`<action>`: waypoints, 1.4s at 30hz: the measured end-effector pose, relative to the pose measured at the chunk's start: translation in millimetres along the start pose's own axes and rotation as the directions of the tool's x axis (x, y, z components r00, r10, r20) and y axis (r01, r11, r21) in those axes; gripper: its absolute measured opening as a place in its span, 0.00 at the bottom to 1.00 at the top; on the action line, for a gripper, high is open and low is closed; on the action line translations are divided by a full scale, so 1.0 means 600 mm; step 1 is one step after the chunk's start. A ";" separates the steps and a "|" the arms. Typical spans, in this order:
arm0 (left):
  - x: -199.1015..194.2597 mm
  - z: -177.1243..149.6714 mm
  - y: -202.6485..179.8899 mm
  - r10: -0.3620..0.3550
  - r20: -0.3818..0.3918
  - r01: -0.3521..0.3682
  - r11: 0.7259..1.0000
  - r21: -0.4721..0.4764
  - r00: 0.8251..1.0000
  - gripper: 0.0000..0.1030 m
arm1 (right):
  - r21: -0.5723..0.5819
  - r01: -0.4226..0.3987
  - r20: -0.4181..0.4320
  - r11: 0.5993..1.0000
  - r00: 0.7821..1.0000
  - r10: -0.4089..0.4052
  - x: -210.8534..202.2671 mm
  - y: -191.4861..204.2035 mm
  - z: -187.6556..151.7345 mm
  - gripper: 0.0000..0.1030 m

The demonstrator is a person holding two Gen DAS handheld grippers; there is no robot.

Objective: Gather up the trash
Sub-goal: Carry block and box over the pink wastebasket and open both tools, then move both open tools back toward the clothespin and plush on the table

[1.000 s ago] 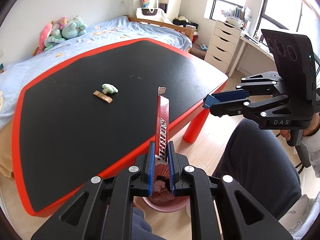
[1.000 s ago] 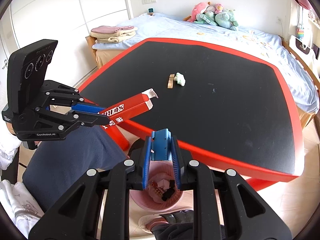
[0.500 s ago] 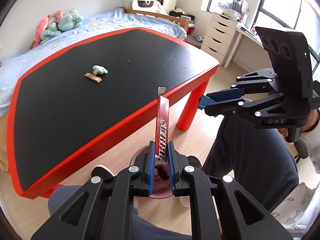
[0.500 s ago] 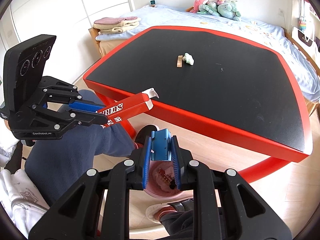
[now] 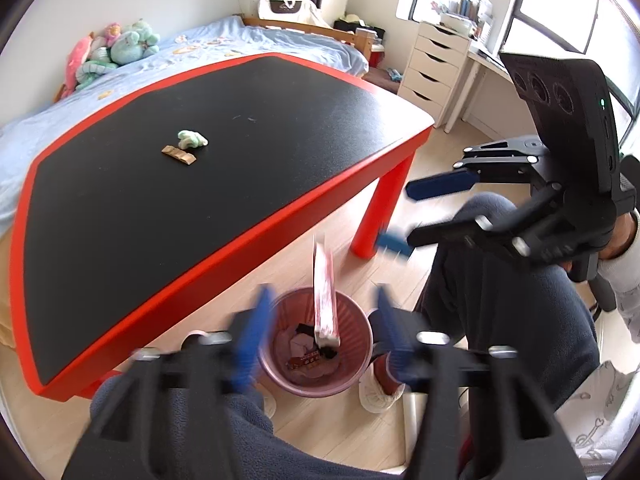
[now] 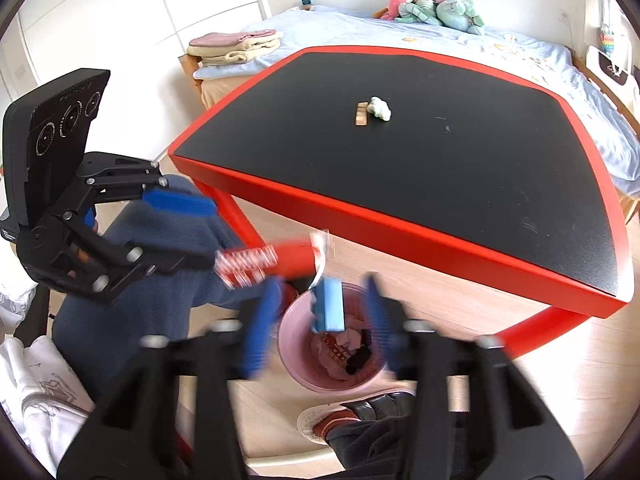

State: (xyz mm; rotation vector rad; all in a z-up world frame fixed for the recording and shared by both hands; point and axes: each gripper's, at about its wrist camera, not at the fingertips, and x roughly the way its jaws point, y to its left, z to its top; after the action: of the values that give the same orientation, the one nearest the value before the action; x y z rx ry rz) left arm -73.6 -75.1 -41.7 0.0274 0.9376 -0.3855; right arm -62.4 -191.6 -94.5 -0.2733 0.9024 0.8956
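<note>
My left gripper (image 5: pixel 320 332) is open above the pink bin (image 5: pixel 352 372). The red box (image 5: pixel 325 292) is loose between its jaws, its lower end inside the bin; it also shows blurred in the right wrist view (image 6: pixel 276 262). My right gripper (image 6: pixel 320 324) is open too, and the blue box (image 6: pixel 330 304) hangs free between its jaws over the bin (image 6: pixel 296 356). A green crumpled scrap (image 5: pixel 192 139) and a brown wrapper (image 5: pixel 179 155) lie on the black table (image 5: pixel 280 120).
The table has a red rim (image 5: pixel 240 252) and red legs (image 5: pixel 380 208). The person's knees (image 5: pixel 500 280) and slippered feet (image 5: pixel 378 394) flank the bin. A bed with plush toys (image 5: pixel 116 46) stands behind; white drawers (image 5: pixel 434 68) are at the right.
Both grippers have opened over the bin. The red box and the blue box have left the jaws and are dropping. Both grippers moved back from the table toward the bin.
</note>
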 end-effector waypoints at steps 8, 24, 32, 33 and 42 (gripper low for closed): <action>-0.004 0.001 0.012 0.039 0.033 -0.037 0.997 -0.063 0.999 0.92 | 0.033 0.004 -0.016 0.999 1.000 -0.003 0.010 -0.009 -0.010 0.94; -0.017 0.003 0.036 0.085 0.043 -0.080 0.991 -0.105 0.995 0.93 | 0.062 0.017 -0.042 0.998 0.999 -0.015 0.015 -0.015 -0.014 0.97; -0.021 0.012 0.054 0.104 0.043 -0.097 0.987 -0.130 0.994 0.93 | 0.062 0.019 -0.021 0.998 1.000 -0.018 0.005 -0.022 -0.003 0.97; -0.021 0.014 0.058 0.105 0.042 -0.099 0.986 -0.135 0.994 0.93 | 0.057 0.022 -0.017 0.998 1.000 -0.021 0.003 -0.023 0.001 0.97; -0.006 0.053 0.097 0.142 0.032 -0.135 0.977 -0.166 0.989 0.93 | 0.004 0.032 0.011 0.999 0.999 -0.032 0.009 -0.040 0.063 0.97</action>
State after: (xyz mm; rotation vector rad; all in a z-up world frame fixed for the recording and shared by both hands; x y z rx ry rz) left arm -31.0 -25.8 -28.3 -0.0654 0.9158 -0.1786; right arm -21.2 -182.4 -79.0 -0.2789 0.8865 0.8648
